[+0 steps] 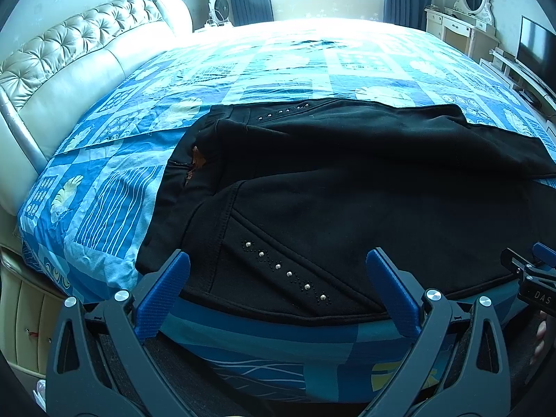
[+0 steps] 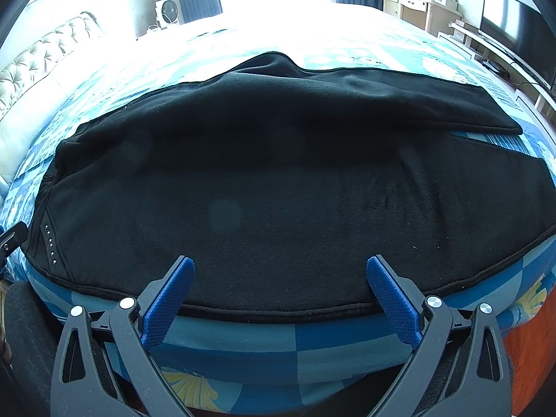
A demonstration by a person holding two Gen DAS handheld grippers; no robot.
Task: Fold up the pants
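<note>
Black pants with rows of silver studs lie across the near part of the bed, waistband to the left, both legs running right. The same black pants fill the right wrist view, one leg behind the other. My left gripper stands open over the near hem by the studded pocket, nothing between its blue fingers. My right gripper is open too, above the near edge of the front leg, holding nothing. The right gripper's tip shows at the right edge of the left wrist view.
The bed has a blue patterned sheet and a tufted cream headboard on the left. A dressing table with an oval mirror and a TV stand at the right. A small fan sits by the curtained window.
</note>
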